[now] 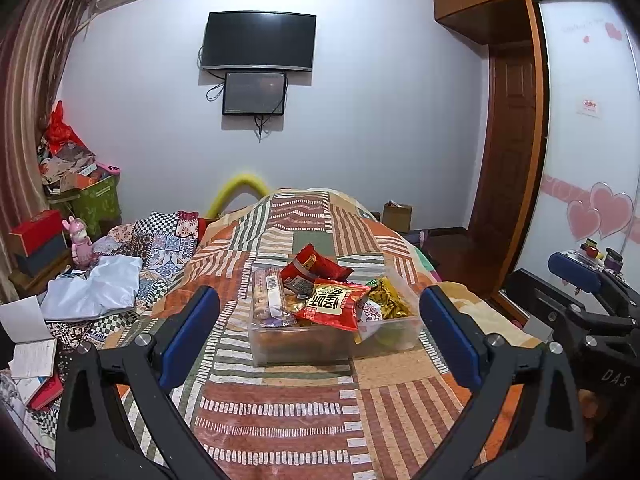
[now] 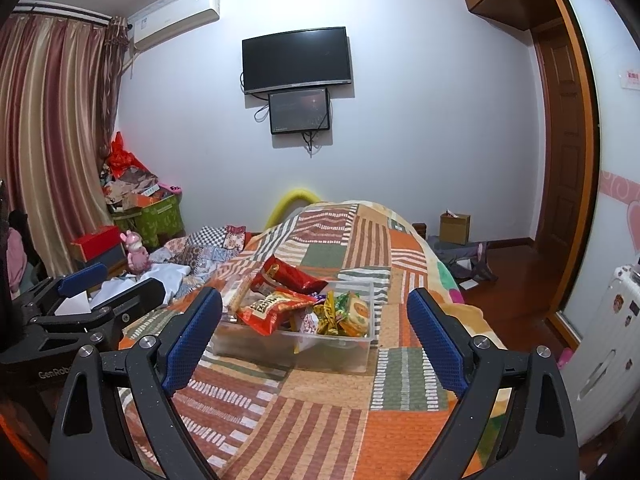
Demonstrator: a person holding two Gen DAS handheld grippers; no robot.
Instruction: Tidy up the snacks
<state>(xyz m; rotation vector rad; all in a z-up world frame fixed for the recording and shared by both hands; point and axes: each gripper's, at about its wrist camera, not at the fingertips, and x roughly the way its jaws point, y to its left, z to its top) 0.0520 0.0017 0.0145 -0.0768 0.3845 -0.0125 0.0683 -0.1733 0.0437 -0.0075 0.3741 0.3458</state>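
clear bin [image 1: 304, 344] contents half buried under red packets [image 1: 334, 306].

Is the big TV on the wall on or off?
Off. The big TV has a plain black screen with no picture in both views.

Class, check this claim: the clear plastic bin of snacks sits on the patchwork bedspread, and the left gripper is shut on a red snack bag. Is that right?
Not quite. The left gripper is open and holds nothing, as the left wrist view shows; the red snack bag lies in the clear plastic bin on the patchwork bedspread.
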